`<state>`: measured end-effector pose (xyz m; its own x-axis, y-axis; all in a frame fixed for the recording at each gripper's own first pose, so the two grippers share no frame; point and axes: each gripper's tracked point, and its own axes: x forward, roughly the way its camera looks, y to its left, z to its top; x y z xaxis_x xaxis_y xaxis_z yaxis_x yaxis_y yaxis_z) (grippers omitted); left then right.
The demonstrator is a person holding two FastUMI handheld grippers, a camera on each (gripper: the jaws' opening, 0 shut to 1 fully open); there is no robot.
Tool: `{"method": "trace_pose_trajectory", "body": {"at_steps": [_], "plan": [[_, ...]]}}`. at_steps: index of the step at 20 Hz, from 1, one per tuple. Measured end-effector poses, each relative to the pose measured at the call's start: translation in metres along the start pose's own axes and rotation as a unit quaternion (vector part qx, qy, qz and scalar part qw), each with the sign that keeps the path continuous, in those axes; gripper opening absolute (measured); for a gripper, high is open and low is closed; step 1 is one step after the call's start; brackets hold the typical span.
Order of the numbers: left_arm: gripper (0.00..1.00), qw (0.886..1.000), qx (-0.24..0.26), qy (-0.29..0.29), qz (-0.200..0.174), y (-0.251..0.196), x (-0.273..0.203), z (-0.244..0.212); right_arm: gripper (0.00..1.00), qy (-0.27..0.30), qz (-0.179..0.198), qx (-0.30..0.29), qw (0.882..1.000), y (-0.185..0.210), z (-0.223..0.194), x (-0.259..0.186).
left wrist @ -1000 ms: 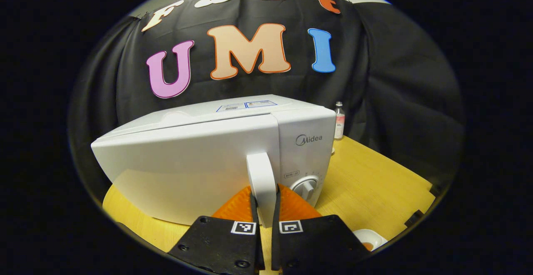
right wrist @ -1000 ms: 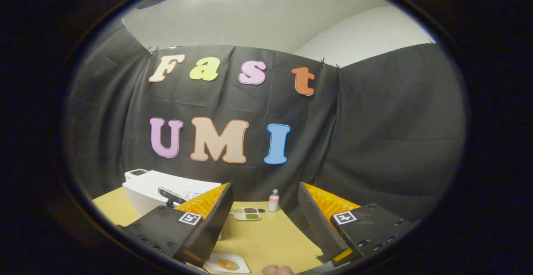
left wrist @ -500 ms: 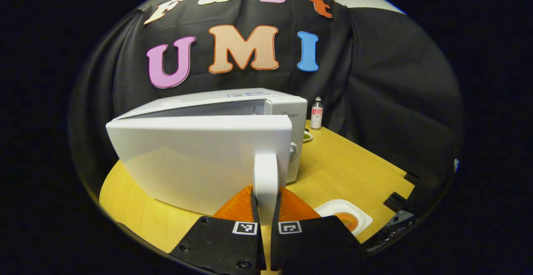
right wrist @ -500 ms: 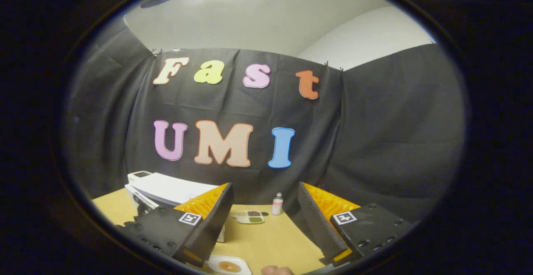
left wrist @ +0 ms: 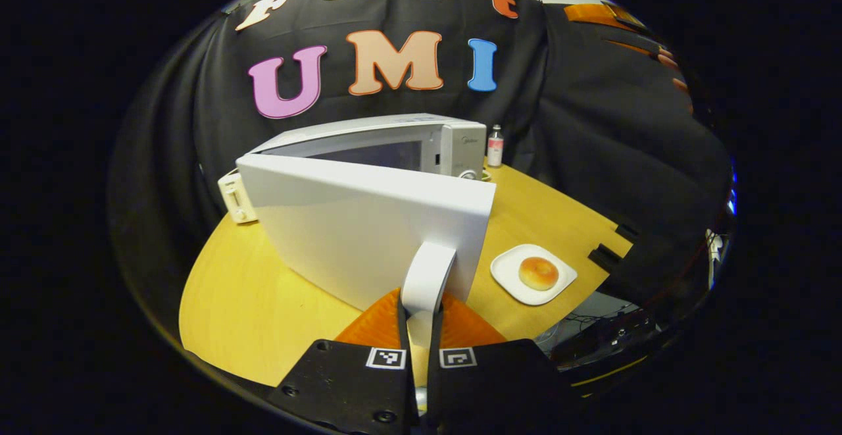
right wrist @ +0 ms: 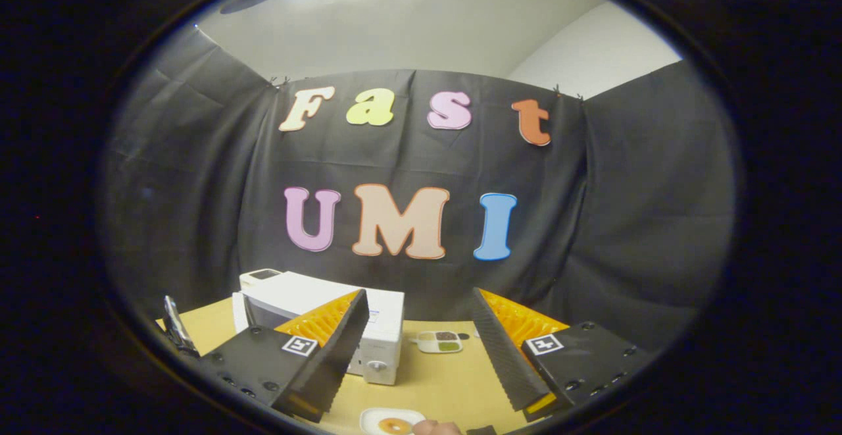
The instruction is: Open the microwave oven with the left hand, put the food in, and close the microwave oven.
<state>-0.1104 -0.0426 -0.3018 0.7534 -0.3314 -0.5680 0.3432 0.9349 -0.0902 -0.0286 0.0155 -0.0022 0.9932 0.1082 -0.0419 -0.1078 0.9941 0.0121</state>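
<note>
White microwave door (left wrist: 368, 224) ajar, left hand-held gripper (left wrist: 419, 320) clamping handle (left wrist: 426, 277).

Plate (left wrist: 506, 276) right of door (left wrist: 368, 231), bottle (left wrist: 495, 146) behind microwave (left wrist: 421, 142)

Left gripper (left wrist: 421, 330) with black finger mounts, square black-and-white tag on each, round screws near the edges, right gripper (right wrist: 418, 349) with matching tagged black mounts, ridged inner faces

One microwave (left wrist: 368, 178), one bun (left wrist: 538, 272), one bottle (left wrist: 495, 146)
</note>
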Motion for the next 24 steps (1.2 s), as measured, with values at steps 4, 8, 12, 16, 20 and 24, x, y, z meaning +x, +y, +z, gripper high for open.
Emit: {"method": "trace_pose_trajectory", "body": {"at_steps": [4,8,12,16,20,24], "plan": [[0.04,0.998,-0.023,0.014,0.062,0.051,-0.040,-0.023,0.97,0.006,0.045,0.003,0.999,0.036,-0.008,0.012],[0.04,0.994,-0.024,0.022,0.107,0.111,-0.074,-0.043,0.97,0.016,0.074,0.009,0.997,0.066,-0.017,0.018],[0.04,0.991,-0.066,0.010,0.112,0.148,-0.095,-0.055,0.98,0.021,0.089,0.003,0.996,0.089,-0.019,0.018],[0.05,0.995,-0.051,-0.007,0.086,0.161,-0.098,-0.055,0.97,0.016,0.078,-0.011,0.997,0.094,-0.022,0.012],[0.10,0.995,-0.054,-0.009,0.079,0.173,-0.097,-0.056,0.97,0.001,0.060,-0.009,0.998,0.087,-0.039,0.006],[0.75,0.993,-0.069,-0.003,0.092,0.182,-0.099,-0.060,0.97,-0.002,0.061,-0.010,0.998,0.082,-0.082,0.005]]}}
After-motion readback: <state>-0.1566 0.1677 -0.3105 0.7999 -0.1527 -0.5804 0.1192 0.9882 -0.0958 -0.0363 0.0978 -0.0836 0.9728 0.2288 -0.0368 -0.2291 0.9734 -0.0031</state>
